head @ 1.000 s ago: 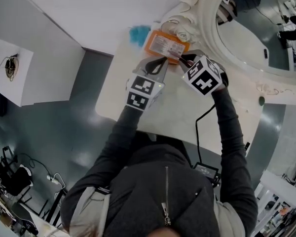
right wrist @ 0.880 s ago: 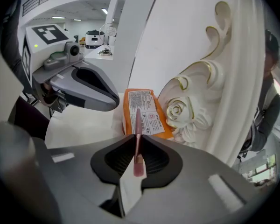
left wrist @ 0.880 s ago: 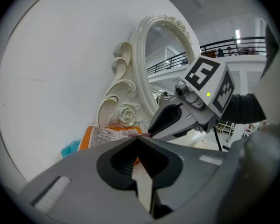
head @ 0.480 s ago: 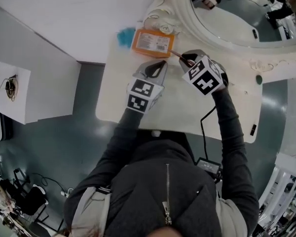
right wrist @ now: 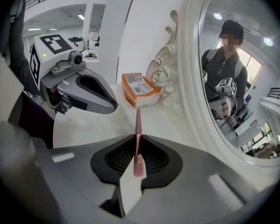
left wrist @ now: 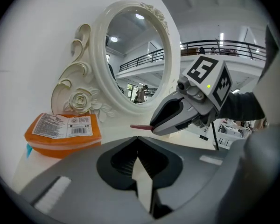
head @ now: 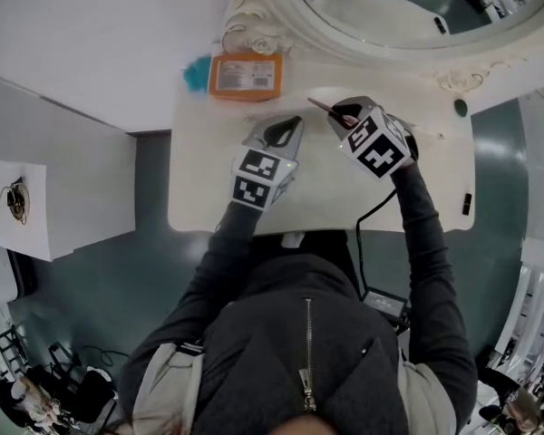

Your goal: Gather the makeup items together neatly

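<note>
My right gripper [head: 334, 114] is shut on a thin pink makeup stick [right wrist: 138, 125], which pokes out past its tips over the white table [head: 208, 198]. From the left gripper view the stick [left wrist: 140, 126] shows at the right gripper's [left wrist: 154, 126] tips. My left gripper [head: 295, 119] hovers just left of it, its jaws shut with nothing between them. An orange flat box [head: 245, 75] with a white label lies at the table's far left, by the mirror's carved foot. Both grippers point toward it from a short way off. The box [right wrist: 139, 90] sits straight ahead of the stick.
A large ornate white mirror [head: 254, 7] runs along the table's far side. A blue item [head: 197, 73] lies left of the orange box. A small dark round thing [head: 460, 107] and a black piece [head: 465, 204] sit at the table's right end. A cable [head: 372, 216] trails from the right gripper.
Both grippers have drawn back from the orange box toward the table's middle. The right one carried the pink stick along. The box has stayed by the mirror.
</note>
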The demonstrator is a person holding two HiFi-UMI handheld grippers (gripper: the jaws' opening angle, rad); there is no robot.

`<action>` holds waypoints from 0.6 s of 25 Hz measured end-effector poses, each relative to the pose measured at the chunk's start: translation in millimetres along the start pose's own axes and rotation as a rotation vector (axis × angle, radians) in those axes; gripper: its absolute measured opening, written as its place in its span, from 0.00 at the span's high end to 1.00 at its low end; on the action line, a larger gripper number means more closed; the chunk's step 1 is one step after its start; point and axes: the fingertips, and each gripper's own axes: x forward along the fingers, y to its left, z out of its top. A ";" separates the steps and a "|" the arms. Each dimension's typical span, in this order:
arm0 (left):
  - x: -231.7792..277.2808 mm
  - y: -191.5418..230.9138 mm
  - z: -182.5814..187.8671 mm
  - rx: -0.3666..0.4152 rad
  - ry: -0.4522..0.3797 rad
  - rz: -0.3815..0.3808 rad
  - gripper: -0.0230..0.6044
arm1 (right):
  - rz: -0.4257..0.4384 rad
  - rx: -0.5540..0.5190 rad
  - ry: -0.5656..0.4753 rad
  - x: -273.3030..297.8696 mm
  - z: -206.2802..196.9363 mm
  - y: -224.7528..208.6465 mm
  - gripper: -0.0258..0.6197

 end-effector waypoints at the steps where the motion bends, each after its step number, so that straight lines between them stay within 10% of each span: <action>1: 3.2 -3.0 -2.6 0.000 0.008 -0.004 0.95 | 0.005 -0.001 0.004 -1.0 -6.5 0.7 0.88; 15: 34.2 -42.7 -30.9 -0.077 0.052 -0.011 0.95 | 0.108 -0.112 0.045 2.0 -84.9 6.5 0.88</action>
